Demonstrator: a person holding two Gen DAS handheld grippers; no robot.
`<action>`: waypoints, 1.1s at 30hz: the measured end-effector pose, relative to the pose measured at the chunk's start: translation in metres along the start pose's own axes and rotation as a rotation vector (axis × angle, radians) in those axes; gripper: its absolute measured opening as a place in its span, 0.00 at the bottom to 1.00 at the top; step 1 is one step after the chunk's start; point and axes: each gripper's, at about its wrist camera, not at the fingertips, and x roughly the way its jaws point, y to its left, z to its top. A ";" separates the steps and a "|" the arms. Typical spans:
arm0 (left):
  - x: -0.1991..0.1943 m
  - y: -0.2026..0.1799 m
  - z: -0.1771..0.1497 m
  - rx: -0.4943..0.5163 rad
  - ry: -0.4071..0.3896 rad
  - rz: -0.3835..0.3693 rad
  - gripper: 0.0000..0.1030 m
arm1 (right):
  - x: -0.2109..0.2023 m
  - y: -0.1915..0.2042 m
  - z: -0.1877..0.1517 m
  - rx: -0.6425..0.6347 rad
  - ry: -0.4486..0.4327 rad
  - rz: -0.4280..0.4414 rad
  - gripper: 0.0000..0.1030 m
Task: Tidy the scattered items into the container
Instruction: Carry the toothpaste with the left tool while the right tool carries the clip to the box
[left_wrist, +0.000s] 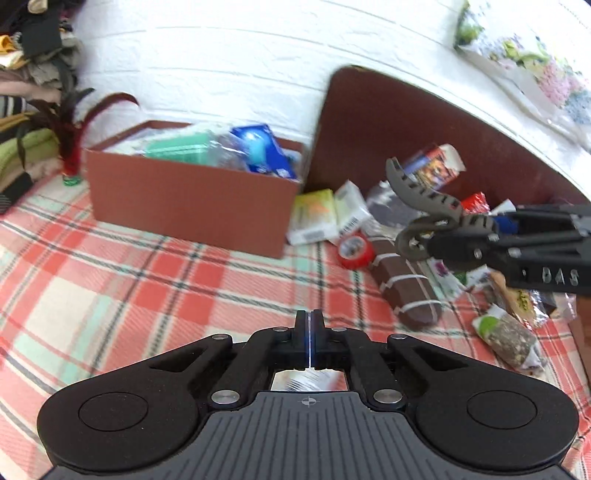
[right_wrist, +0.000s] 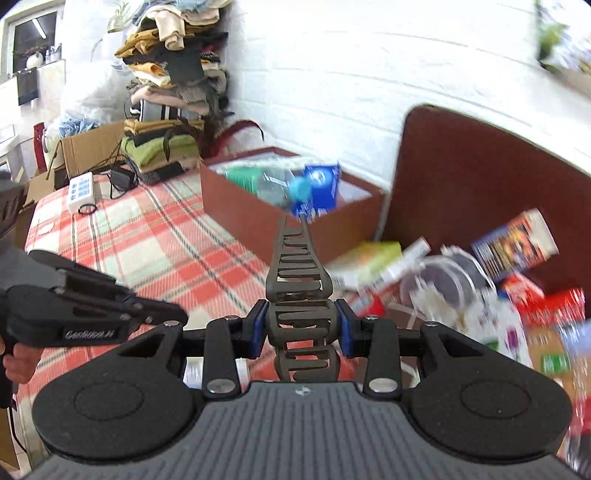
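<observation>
A brown cardboard box (left_wrist: 184, 199) stands on the checked cloth with a teal item and a blue packet (left_wrist: 262, 147) inside; it also shows in the right wrist view (right_wrist: 240, 221). My right gripper (right_wrist: 300, 325) is shut on a grey claw hair clip (right_wrist: 297, 280), held above the cloth; the clip also shows in the left wrist view (left_wrist: 424, 199). My left gripper (left_wrist: 309, 332) is shut and empty, low over the cloth. Scattered packets, a red tape roll (left_wrist: 354, 251) and a brown striped bar (left_wrist: 402, 284) lie right of the box.
The box's brown lid (left_wrist: 406, 122) leans against the white brick wall (left_wrist: 240, 55). A pile of clothes (right_wrist: 173, 74), a cardboard carton (right_wrist: 88, 151), a white remote (right_wrist: 81, 192) and a charger (right_wrist: 123, 179) are at the far left end.
</observation>
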 end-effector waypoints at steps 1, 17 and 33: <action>-0.001 0.004 0.001 0.007 -0.002 0.014 0.00 | 0.004 0.000 0.005 -0.004 0.001 0.000 0.41; 0.065 -0.033 -0.041 0.282 0.203 -0.017 0.56 | 0.034 0.001 0.000 0.003 0.064 0.017 0.41; 0.032 0.010 0.009 0.057 0.084 -0.046 0.28 | 0.038 -0.004 0.013 -0.004 0.047 0.011 0.41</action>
